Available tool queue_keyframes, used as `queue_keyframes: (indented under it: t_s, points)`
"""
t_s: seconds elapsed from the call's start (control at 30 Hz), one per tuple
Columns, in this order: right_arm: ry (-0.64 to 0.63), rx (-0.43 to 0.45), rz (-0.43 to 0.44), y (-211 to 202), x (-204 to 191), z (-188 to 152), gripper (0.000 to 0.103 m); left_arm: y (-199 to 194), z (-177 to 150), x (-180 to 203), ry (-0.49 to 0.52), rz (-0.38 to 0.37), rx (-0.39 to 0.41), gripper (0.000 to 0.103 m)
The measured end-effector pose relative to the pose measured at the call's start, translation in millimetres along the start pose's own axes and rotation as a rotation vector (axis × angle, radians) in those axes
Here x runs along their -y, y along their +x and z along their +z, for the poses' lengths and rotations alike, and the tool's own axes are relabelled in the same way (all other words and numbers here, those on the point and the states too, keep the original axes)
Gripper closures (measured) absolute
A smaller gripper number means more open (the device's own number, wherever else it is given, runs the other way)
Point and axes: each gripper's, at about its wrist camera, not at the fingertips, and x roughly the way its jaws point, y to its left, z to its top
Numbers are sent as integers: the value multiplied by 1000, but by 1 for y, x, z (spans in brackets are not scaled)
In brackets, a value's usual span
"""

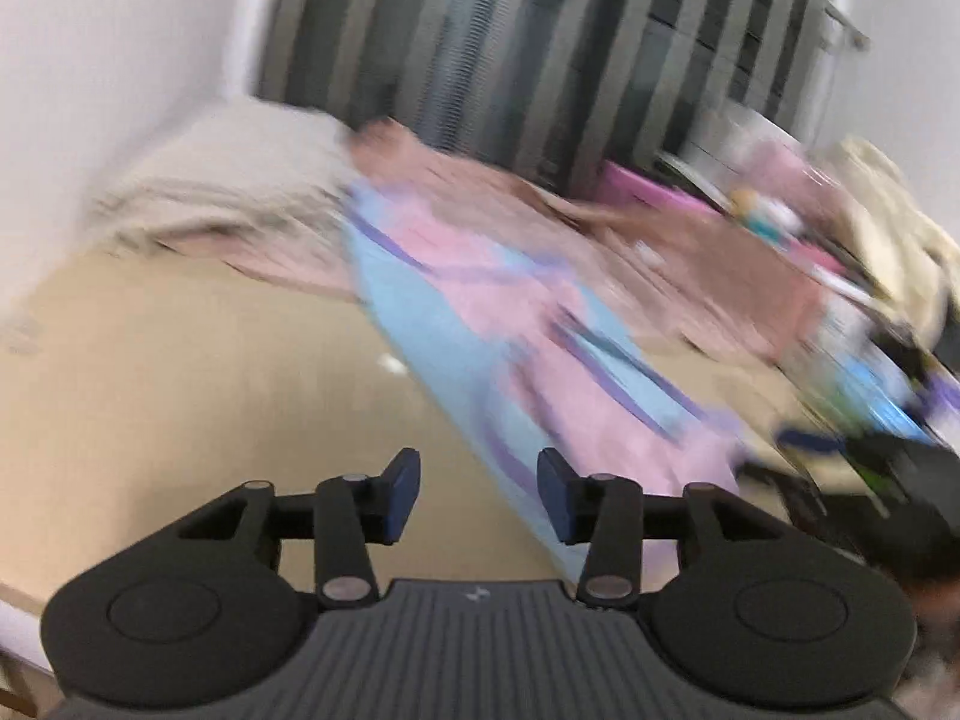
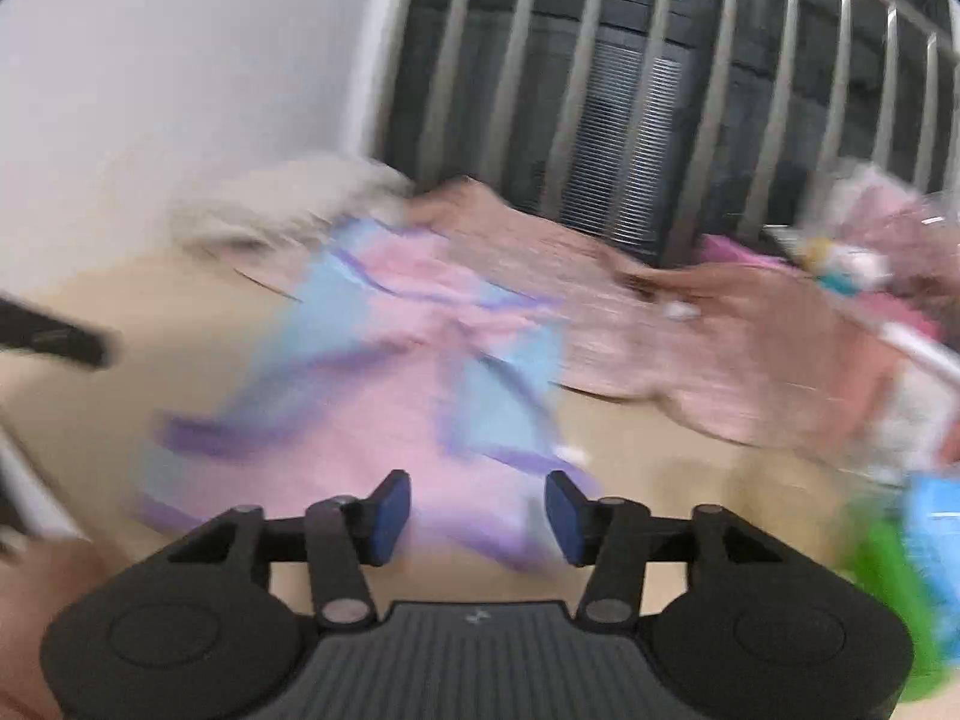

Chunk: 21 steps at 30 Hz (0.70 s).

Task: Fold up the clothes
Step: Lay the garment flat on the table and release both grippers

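**Two parted, empty grippers above a pink and blue garment**

Both views are smeared by motion blur, so edges and fine detail are hard to make out.

The left gripper has its blue-padded jaws spread with a clear gap, nothing between them. The right gripper is likewise parted and empty.

Beyond the fingers, a pink, light blue and purple garment lies spread on a tan surface; its near hem reaches the surface's near edge, under the right gripper. Whether either gripper touches it cannot be told.

Behind it, toward the far edge, lies a brownish-pink cloth, and at the far left corner a beige heap. Colourful clutter at the right edge is too blurred to identify. A dark barred window fills the background.
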Motion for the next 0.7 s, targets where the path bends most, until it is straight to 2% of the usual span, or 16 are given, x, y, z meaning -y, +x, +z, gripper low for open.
queue_keyframes:
  t_s: [0.07, 0.13, 0.17, 0.2, 0.23, 0.3, 0.33, 0.43, 0.53, 0.6, 0.7]
  points:
    - [-15, -1, 96, 23, -24, 11, 49, 22, 19, -16, -43, 85, 15, 59]
    - [-39, -13, 161, 53, -48, 19, 55, 44, 36, -26, -88, 137, 16, 59]
    - [-36, -49, 165, 69, -57, 21, 61, 51, 40, -30, -105, 143, 23, 59]
    - [-27, -72, 183, 78, -64, 22, 77, 57, 44, -31, -121, 138, 30, 59]
    - [-17, -95, 202, 87, -70, 22, 84, 62, 49, -32, -127, 136, 33, 59]
    - [7, -80, 223, 82, -72, 12, 84, 74, 59, -34, -123, 141, 39, 59]
    - [-4, -78, 233, 77, -71, 8, 88, 80, 63, -36, -120, 152, 35, 59]
    - [-64, -120, 273, 56, -51, 0, 91, 105, 75, -38, -122, 172, 5, 59]
    - [-42, -178, 266, 36, -6, -11, 91, 135, 89, -38, -134, 173, -19, 59]
    - [-9, -208, 243, 25, 26, -20, 93, 160, 99, -36, -150, 178, -45, 59]
    - [20, -214, 197, 18, 46, -26, 93, 194, 108, -28, -120, 215, -76, 59]
